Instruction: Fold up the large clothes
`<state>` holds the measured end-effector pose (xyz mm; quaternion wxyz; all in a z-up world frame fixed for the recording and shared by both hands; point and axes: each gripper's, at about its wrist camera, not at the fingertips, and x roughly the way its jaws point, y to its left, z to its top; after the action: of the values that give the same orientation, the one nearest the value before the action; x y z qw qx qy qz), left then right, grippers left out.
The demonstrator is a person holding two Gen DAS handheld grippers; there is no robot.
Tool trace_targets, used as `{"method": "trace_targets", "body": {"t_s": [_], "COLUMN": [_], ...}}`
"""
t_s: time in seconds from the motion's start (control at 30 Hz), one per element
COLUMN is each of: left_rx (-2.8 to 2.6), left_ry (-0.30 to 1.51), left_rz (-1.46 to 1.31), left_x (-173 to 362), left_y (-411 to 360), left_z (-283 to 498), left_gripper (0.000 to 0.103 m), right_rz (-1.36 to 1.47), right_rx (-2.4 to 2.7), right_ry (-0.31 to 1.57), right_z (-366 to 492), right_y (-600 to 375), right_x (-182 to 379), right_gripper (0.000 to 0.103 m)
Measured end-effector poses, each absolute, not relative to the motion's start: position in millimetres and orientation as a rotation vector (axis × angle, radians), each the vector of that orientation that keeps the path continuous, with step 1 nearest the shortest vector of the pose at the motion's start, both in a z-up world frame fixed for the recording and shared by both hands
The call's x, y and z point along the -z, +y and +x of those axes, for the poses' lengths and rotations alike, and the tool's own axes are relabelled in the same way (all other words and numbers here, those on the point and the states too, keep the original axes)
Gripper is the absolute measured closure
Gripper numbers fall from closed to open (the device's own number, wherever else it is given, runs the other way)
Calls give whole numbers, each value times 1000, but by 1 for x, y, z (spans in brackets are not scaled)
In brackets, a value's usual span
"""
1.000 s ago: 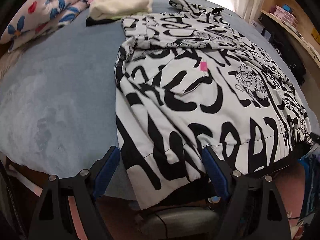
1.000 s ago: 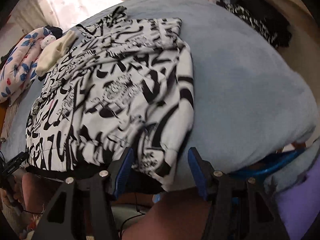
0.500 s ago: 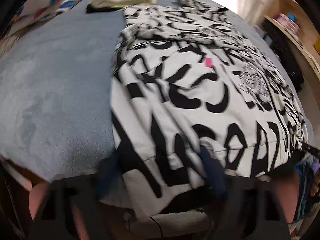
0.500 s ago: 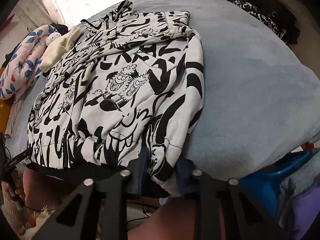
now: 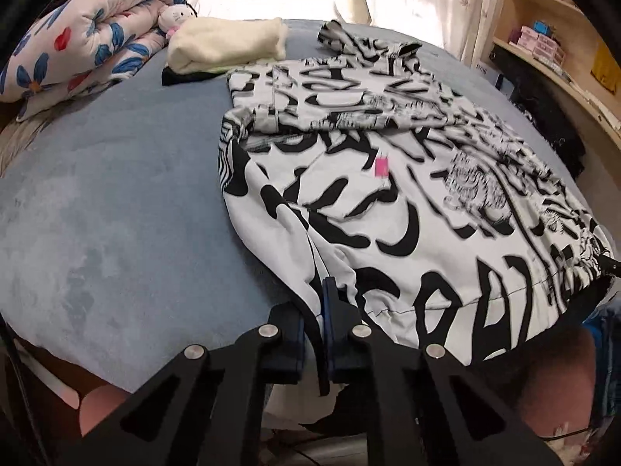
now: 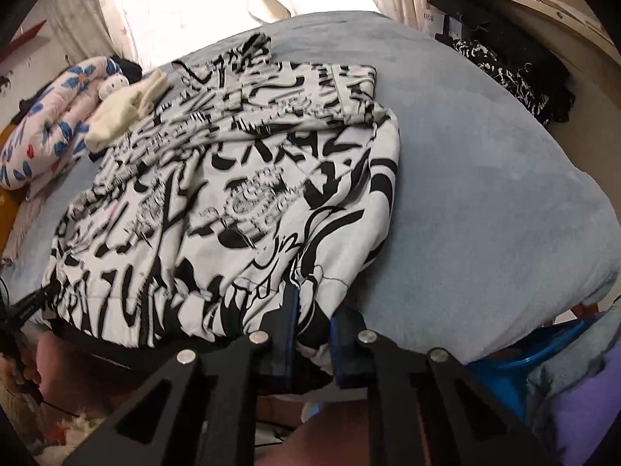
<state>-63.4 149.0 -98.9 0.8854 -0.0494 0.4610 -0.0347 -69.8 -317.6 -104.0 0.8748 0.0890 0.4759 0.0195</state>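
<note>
A white jacket with bold black lettering lies spread on the blue-grey bed, its sleeves folded across the far part and its hem at the near edge. A small pink tag sits near its middle. My left gripper is shut on the hem's near left corner, and the cloth bunches up between the blue pads. In the right wrist view the same jacket fills the middle. My right gripper is closing on the hem's near right corner, with a thick fold of fabric pinched between its pads.
A floral quilt, a small plush toy and a folded cream cloth lie at the bed's far left. Wooden shelves stand on the right, with dark patterned clothes below. A blue stool is beside the bed's near right corner.
Both grippers stood open around the hem corners a second ago. Both have since closed onto the fabric, and the hem corners are drawn up a little.
</note>
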Motion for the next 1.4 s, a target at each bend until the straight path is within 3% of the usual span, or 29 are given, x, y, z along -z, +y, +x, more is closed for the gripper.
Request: {"method": "trace_targets", "body": {"t_s": [0.37, 0.73, 0.9, 1.0, 1.03, 1.07, 1.4], "left_rx": [93, 56, 76, 52, 35, 26, 158], "left_ry": [846, 929, 989, 995, 983, 973, 1043], "left_rz": [-236, -354, -397, -393, -395, -402, -331], "left_x": [21, 21, 50, 61, 62, 63, 98], "left_y": [164, 183, 187, 190, 193, 195, 186], "left_z": [-5, 127, 184, 207, 212, 216, 240], "left_gripper": [98, 96, 85, 60, 45, 36, 35], "right_rz": [315, 429, 454, 481, 490, 498, 557], "right_rx": [-78, -42, -16, -32, -42, -54, -150], "right_ry": [835, 875, 936, 981, 996, 1006, 924], "right_z": [-8, 124, 180, 204, 211, 216, 221], "right_y": [-323, -328, -334, -338, -340, -342, -380], "right_x": [35, 31, 58, 78, 84, 90, 96], "right_gripper": [90, 90, 85, 84, 83, 81, 45]}}
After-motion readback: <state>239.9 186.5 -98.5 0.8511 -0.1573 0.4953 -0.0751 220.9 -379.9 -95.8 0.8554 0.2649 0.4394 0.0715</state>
